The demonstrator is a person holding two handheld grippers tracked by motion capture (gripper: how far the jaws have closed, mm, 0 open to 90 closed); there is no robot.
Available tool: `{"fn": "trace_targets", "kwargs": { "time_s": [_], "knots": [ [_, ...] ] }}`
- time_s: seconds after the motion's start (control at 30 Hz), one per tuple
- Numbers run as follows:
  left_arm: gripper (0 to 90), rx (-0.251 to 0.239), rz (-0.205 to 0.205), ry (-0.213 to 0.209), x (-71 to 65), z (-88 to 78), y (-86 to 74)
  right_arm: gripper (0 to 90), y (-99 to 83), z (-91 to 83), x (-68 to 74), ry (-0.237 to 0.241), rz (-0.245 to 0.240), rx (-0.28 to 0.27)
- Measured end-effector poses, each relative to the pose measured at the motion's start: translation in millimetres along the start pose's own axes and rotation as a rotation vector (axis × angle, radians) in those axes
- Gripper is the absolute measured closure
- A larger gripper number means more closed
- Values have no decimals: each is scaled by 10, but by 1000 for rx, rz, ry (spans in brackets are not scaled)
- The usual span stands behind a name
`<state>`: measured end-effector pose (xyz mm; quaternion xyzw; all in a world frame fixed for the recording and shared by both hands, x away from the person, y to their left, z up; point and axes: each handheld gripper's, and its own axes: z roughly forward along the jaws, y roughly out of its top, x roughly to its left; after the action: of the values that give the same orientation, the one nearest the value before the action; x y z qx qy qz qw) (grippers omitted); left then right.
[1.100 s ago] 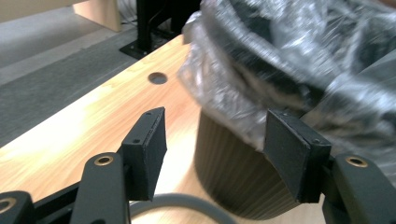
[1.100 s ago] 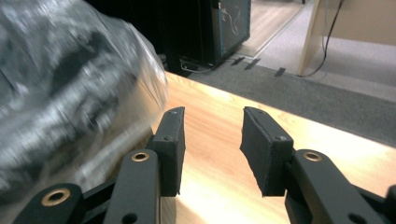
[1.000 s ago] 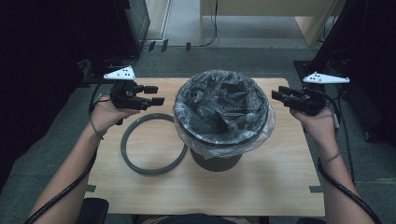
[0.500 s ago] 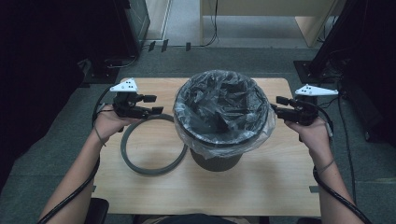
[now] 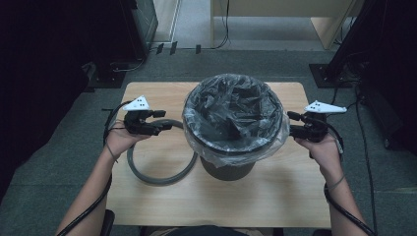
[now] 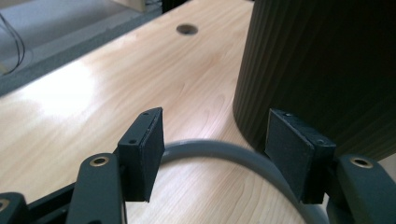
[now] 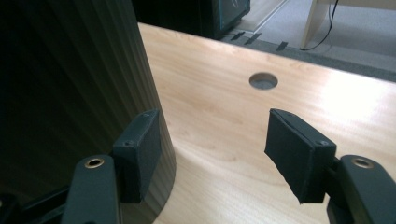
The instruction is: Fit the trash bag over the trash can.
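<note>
Both claws stand spread with nothing pinched: our left claw [image 5: 164, 124] sits at the left-centre of the high view over the grey ring [image 5: 160, 172], and in the left gripper view that ring [image 6: 224, 151] runs between its pads, which do not press on it. Our right claw [image 5: 294, 124], whose jaws have just been opening, waits at the right-centre beside the dark bin [image 5: 228, 164] with its plastic liner [image 5: 236, 105], mid-frame on the wooden worktop [image 5: 275, 196]
</note>
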<state>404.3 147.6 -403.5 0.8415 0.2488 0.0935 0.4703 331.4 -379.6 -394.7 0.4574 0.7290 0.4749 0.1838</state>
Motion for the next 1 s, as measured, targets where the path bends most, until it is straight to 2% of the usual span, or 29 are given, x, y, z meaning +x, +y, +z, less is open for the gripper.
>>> {"fn": "trace_targets", "kwargs": {
  "time_s": [0.17,0.3,0.37,0.47,0.5,0.63,0.87,1.0],
  "knots": [
    [365,1,-33,7,55,54,-144,353,-149,80,14,6,6,5],
    [365,21,-31,13,73,95,-204,348,-248,154,27,5,16,15],
    [364,21,-36,10,74,109,-220,348,-277,176,37,-3,5,21],
    [362,31,-31,10,76,117,-251,427,-272,141,38,-23,3,7],
    [361,34,-25,12,80,117,-267,475,-233,94,28,-22,18,-4],
    [351,48,-12,17,113,112,-350,503,60,-193,-13,0,65,-96],
    [345,57,-45,38,213,113,-454,579,449,-439,51,15,39,-108],
    [339,56,-42,45,241,101,-490,610,618,-495,101,39,50,-124]
  ]
}}
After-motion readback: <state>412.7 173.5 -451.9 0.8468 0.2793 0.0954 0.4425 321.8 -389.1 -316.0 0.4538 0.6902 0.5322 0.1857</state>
